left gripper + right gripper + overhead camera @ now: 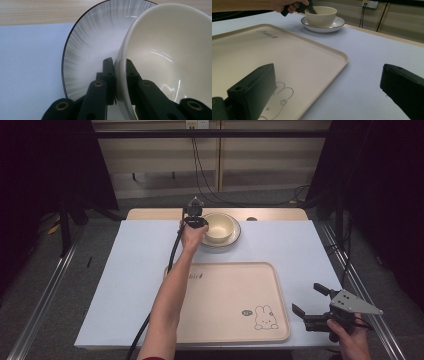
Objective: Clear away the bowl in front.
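a cream ceramic bowl (219,227) sits on a white saucer with a dark rim and grey streaked pattern (235,236) at the far middle of the pale blue tabletop (125,270), close to its wooden far edge. the left hand-held gripper (196,220), reached forward on an outstretched arm, has its two black jaws nearly closed on the bowl's near-left rim: in the left gripper view one jaw lies outside the wall over the saucer (85,50) and the other inside the bowl (170,50), with the thin rim pinched between them. the bowl looks upright on the saucer in the high view.

nearer the person lies a large cream rectangular plastic tray with a small rabbit drawing (230,285), flat on the tabletop and apart from the saucer. the right hand-held gripper (310,302) is held in the right hand (352,337) just beside the tray's near-right corner. its jaws stand wide apart and have hold of nothing; in the right gripper view the tray's corner (332,57) and bare tabletop (367,70) show between them.
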Tool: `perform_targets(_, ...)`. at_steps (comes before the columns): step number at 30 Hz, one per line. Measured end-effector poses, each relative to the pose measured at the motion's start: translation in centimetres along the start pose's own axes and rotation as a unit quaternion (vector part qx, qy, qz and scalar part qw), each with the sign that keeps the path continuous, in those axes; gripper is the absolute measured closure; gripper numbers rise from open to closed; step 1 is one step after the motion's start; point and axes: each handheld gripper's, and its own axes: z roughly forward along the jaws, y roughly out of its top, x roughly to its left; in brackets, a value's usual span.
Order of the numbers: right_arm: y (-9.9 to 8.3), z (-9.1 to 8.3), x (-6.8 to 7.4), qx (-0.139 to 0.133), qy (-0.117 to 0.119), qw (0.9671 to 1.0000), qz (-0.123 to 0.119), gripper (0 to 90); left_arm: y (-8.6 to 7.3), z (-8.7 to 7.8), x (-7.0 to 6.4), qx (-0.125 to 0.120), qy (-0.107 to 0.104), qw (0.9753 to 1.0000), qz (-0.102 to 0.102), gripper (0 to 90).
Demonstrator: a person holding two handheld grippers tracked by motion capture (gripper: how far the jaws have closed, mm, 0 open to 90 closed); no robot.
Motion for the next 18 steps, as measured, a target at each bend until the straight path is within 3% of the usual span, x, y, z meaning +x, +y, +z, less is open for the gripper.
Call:
perform_targets(9,0.0,0.0,-0.1,-0.002,-0.003,1.0,0.004,0.1,0.1,-0.5,0.5,-0.001,-0.014,0.9995,-0.027,83.9)
perform_targets(12,0.0,0.1,-0.1,0.001,0.002,0.9999,0.014,0.2,0.2,-0.7,0.4,-0.001,-0.005,0.9998,-0.017,83.8)
perform_targets(18,-0.1,0.2,0.0,-0.002,-0.001,0.9999,0.011,0.1,0.0,-1.0,1.2,-0.005,-0.015,0.9993,-0.035,83.8)
